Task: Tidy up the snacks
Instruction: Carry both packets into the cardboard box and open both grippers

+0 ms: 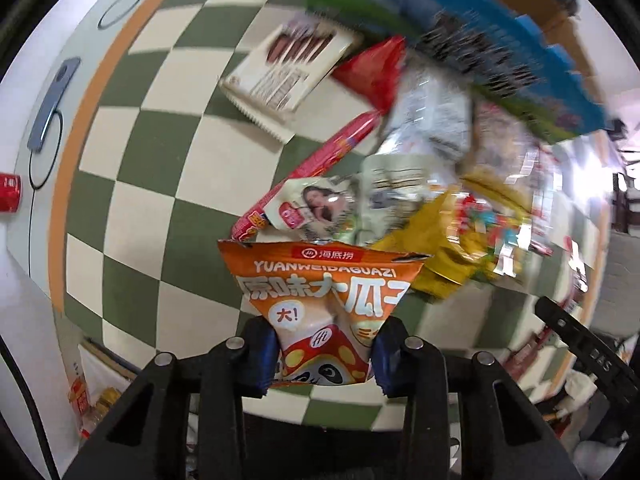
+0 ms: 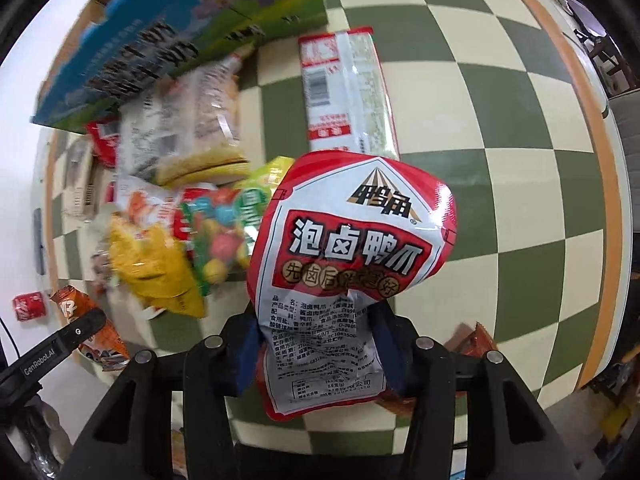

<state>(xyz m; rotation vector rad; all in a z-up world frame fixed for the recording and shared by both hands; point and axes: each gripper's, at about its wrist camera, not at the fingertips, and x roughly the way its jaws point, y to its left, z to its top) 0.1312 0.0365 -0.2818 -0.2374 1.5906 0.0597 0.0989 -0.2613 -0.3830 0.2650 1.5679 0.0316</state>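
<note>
My left gripper [image 1: 324,354] is shut on an orange sunflower-seed bag [image 1: 324,292] and holds it above the checkered table. My right gripper [image 2: 318,354] is shut on a red-and-white duck-claw pouch [image 2: 344,256], lifted above the table. A heap of snack bags [image 1: 436,216] lies just beyond the left gripper; the heap also shows in the right wrist view [image 2: 180,220], left of the pouch. A blue-green carton [image 2: 180,36] stands behind the heap. The left gripper with its orange bag [image 2: 86,320] shows at the lower left of the right wrist view.
A cream biscuit box [image 1: 288,68] and a long red sausage pack [image 1: 316,168] lie on the green-and-cream checkered cloth [image 1: 160,184]. A long clear noodle pack [image 2: 348,92] lies behind the pouch. A red can [image 1: 9,197] and a phone [image 1: 52,108] sit on the white table rim.
</note>
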